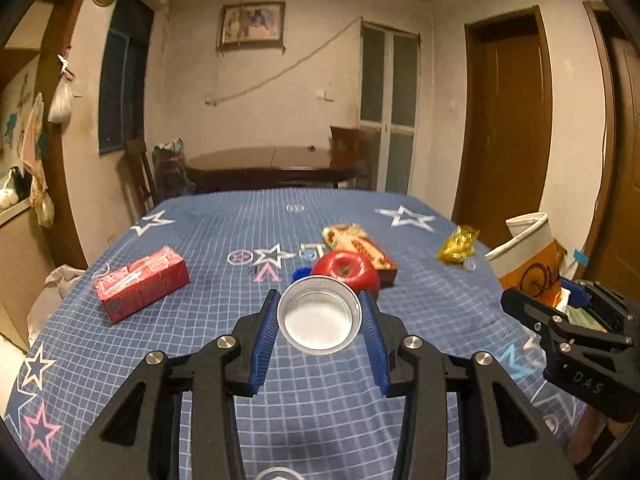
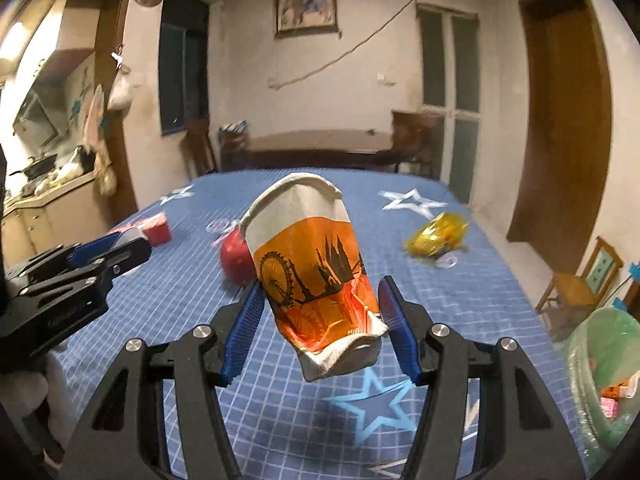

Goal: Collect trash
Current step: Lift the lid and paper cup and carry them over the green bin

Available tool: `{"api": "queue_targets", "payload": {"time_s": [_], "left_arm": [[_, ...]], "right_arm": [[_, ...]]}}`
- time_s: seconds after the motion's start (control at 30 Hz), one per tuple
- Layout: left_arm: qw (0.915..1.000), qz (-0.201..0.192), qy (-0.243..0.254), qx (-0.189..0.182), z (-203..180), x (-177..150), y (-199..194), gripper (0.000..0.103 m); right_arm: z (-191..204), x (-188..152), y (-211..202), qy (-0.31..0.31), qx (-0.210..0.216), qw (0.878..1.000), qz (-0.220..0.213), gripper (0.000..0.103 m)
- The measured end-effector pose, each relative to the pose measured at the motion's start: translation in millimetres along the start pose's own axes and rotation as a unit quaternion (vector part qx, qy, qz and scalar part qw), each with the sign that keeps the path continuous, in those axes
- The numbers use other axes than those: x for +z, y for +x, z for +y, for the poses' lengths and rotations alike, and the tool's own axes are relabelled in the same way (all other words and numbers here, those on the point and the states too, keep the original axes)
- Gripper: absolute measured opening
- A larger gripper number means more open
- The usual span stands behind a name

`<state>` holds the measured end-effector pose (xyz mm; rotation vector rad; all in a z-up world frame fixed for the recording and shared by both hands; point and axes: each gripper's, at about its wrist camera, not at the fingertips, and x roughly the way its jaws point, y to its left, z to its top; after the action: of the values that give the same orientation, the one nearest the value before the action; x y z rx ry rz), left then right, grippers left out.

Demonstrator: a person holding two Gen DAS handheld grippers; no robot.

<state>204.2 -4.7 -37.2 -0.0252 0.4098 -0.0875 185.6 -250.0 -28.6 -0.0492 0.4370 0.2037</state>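
two tongs, each holding trash above the blue star-patterned surface [image 1: 200, 360].
the red round object [image 1: 347, 270] is half hidden behind the metal lid [image 1: 320, 316], which the left tongs [image 1: 320, 320] pinch between their pads. the right tongs [image 2: 320, 320] pinch a crumpled paper cup [image 2: 312, 272]; the green bag [image 2: 604, 364] is cut off at the frame edge.
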Motion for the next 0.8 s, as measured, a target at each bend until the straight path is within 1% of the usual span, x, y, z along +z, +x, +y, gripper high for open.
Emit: {"api": "queue_targets", "payload": {"time_s": [0.1, 0.2, 0.5, 0.6, 0.8], "left_arm": [[0.9998, -0.017, -0.001, 0.003, -9, 1, -8, 0.042], [0.9998, -0.019, 0.004, 0.0, -18, 0, -13, 0.042], [0.9996, -0.024, 0.012, -0.002, -33, 2, -25, 0.042], [0.9996, -0.026, 0.012, -0.003, -34, 4, -23, 0.042], [0.9993, -0.031, 0.016, -0.015, -47, 12, -24, 0.042]], "right_arm": [[-3, 2, -4, 0.008, -0.007, 1.0, -0.016, 0.057], [-6, 2, -7, 0.011, -0.01, 1.0, -0.024, 0.057], [-13, 1, -14, 0.017, -0.007, 0.999, -0.028, 0.057], [-16, 1, -17, 0.018, -0.009, 0.999, -0.03, 0.057], [-28, 6, -27, 0.018, -0.015, 0.999, -0.037, 0.057]]}}
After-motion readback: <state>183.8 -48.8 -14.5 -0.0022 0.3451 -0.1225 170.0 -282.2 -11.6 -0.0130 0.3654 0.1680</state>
